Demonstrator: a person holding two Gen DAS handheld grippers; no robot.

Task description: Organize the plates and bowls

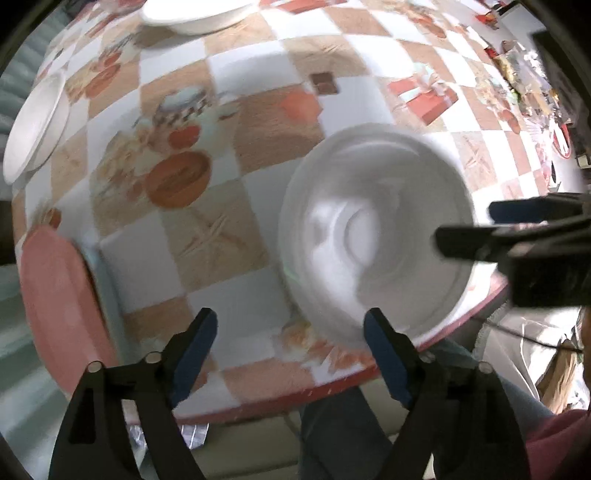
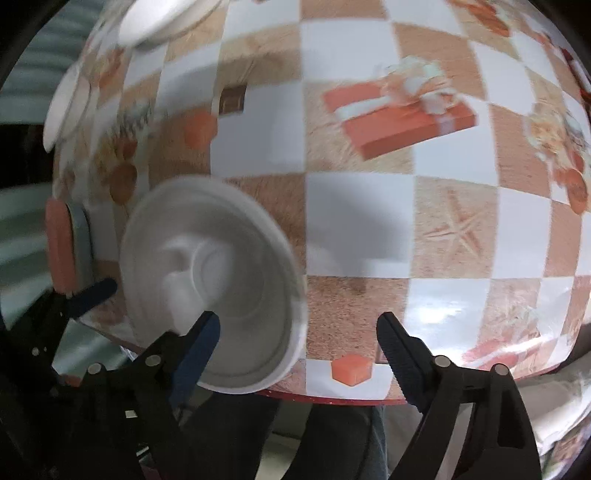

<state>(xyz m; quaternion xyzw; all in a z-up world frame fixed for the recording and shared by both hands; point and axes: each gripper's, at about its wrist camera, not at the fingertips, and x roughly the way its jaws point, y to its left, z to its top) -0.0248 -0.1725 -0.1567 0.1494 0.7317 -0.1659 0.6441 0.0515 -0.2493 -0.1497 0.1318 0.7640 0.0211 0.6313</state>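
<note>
A: Both views: white bowl [image 1: 376,240] near the table [image 1: 229,229] front edge. Left gripper [image 1: 290,325] apart; right gripper [image 2: 297,328] apart.

B: Only the left view shows clutter [image 1: 524,74] far right.

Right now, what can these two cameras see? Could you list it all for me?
Near bowl: one, white, at the table's near edge, between the two grippers.
Far bowls: two, white, along the table's far and left sides.
Pink plate: one, on the table's left edge, over something pale blue-grey.
Tablecloth: one, orange, tan and white checks with printed gift boxes and a starfish.
Clutter: mixed colours, far right corner, too blurred to name.
Left gripper: black with blue pads, open, empty.
Right gripper: same colours, open, empty.
</note>
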